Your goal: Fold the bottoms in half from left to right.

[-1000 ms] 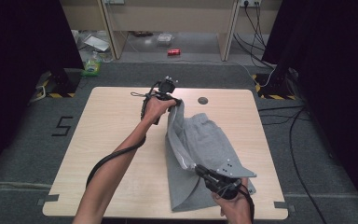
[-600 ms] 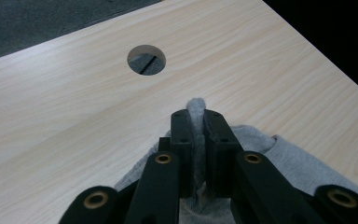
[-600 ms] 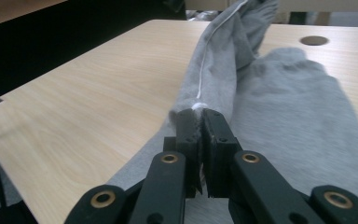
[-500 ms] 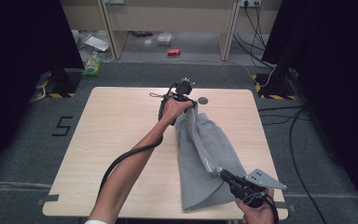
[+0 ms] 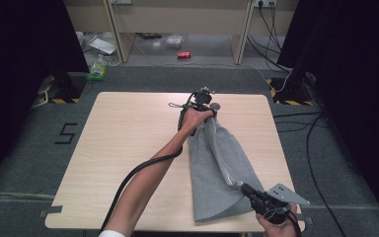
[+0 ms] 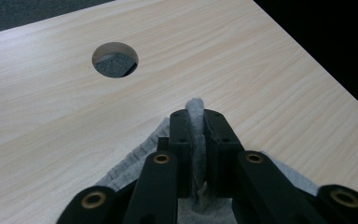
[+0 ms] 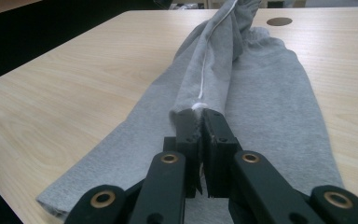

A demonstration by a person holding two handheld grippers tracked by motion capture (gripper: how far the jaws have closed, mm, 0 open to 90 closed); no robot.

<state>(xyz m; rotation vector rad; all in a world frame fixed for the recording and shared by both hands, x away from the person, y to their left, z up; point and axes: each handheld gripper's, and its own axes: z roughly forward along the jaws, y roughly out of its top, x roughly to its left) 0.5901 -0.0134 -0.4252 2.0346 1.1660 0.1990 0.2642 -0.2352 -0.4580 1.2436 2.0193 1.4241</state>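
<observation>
Wooden tabletop [image 5: 128, 143] fills the frame's centre; I clamp both jaws on the grey garment [image 5: 217, 173], left gripper [image 5: 205, 101] upper, right gripper [image 5: 249, 190] lower, stretching it flat.

a black "5" [image 5: 67, 133] on the grey floor left of the table [image 5: 128, 133]

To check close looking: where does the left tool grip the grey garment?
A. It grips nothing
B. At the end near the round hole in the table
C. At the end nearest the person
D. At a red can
B: the left tool pinches the grey garment close to the round hole.
</observation>
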